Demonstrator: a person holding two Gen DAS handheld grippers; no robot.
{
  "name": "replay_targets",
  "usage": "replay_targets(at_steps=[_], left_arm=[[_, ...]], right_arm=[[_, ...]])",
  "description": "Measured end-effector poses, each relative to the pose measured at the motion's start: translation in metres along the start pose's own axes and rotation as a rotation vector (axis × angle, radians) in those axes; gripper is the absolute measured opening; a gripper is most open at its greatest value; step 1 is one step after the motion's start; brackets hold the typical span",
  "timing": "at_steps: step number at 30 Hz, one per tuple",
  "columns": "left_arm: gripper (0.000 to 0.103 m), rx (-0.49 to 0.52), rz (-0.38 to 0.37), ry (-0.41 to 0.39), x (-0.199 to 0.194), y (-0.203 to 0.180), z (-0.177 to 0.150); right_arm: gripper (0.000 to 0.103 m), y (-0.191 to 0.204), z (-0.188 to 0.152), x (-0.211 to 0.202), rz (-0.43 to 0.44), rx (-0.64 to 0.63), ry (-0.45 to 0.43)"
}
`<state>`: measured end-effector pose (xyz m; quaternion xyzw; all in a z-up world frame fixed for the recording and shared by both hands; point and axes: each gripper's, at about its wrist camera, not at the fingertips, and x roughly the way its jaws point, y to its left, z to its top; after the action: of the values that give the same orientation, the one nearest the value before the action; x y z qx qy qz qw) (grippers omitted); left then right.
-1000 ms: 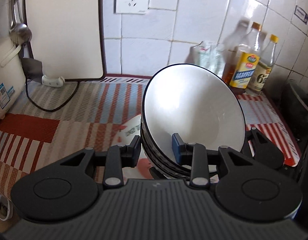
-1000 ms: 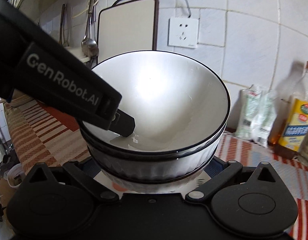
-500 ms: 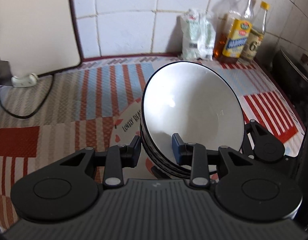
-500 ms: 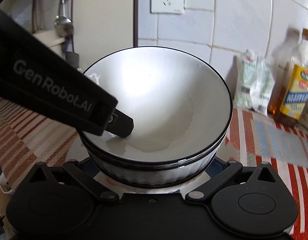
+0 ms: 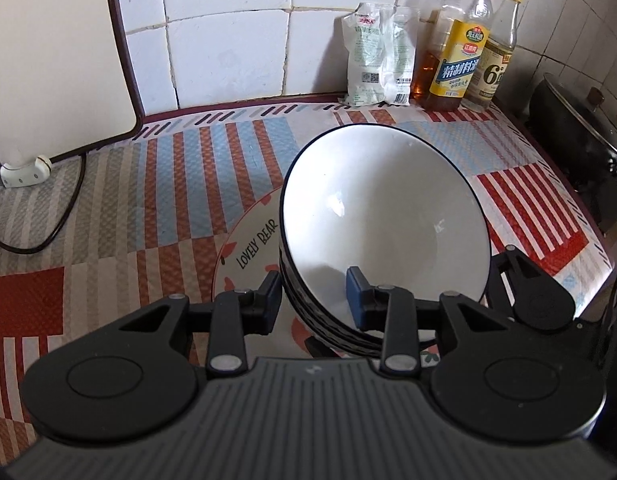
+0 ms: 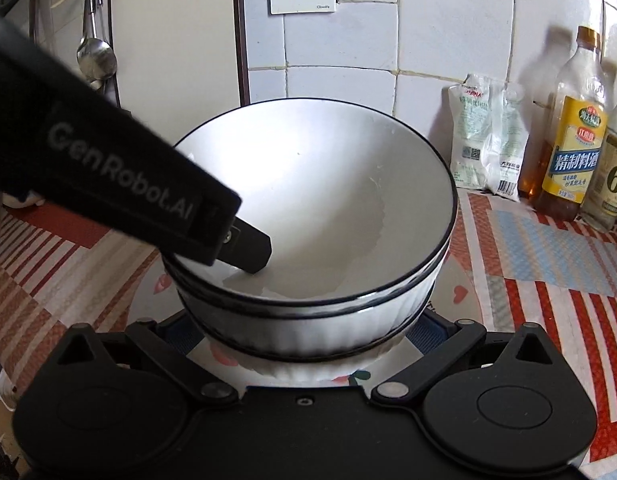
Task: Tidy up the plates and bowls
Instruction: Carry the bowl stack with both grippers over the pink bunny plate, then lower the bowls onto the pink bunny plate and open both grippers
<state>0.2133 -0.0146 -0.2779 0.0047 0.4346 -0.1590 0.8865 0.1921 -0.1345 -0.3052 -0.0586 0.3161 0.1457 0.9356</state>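
Note:
A stack of white ribbed bowls with black rims (image 5: 384,224) sits on a white "LOVELY BEAR" plate (image 5: 248,248) above the striped counter mat. My left gripper (image 5: 314,302) is shut on the near rim of the bowl stack, one finger inside the top bowl, one outside. In the right wrist view the bowl stack (image 6: 320,216) fills the centre, with the left gripper's finger (image 6: 248,250) reaching into it. My right gripper (image 6: 308,340) holds the plate (image 6: 448,304) under the bowls; its fingertips are hidden beneath the stack.
A cutting board (image 5: 48,52) leans on the tiled wall at left, with a cable (image 5: 48,236) below it. A white bag (image 5: 378,56) and oil bottles (image 5: 460,40) stand at the back right. A dark pot (image 5: 576,124) sits at far right. A ladle (image 6: 94,56) hangs at left.
Both grippers have carried the plate and bowl stack to the right along the counter and a little lower; the bottles and bag are now closer. The grips are unchanged.

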Motion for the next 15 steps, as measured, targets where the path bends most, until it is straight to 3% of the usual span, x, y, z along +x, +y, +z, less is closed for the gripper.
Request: replay_targets(at_steps=[11, 15], left_arm=[[0.034, 0.004, -0.02, 0.003, 0.0, 0.002, 0.0], [0.041, -0.025, -0.014, 0.017, 0.001, 0.002, 0.002]], right_arm=[[0.103, 0.005, -0.012, -0.02, -0.053, 0.054, 0.007], [0.103, 0.004, -0.014, -0.029, -0.068, 0.081, 0.025]])
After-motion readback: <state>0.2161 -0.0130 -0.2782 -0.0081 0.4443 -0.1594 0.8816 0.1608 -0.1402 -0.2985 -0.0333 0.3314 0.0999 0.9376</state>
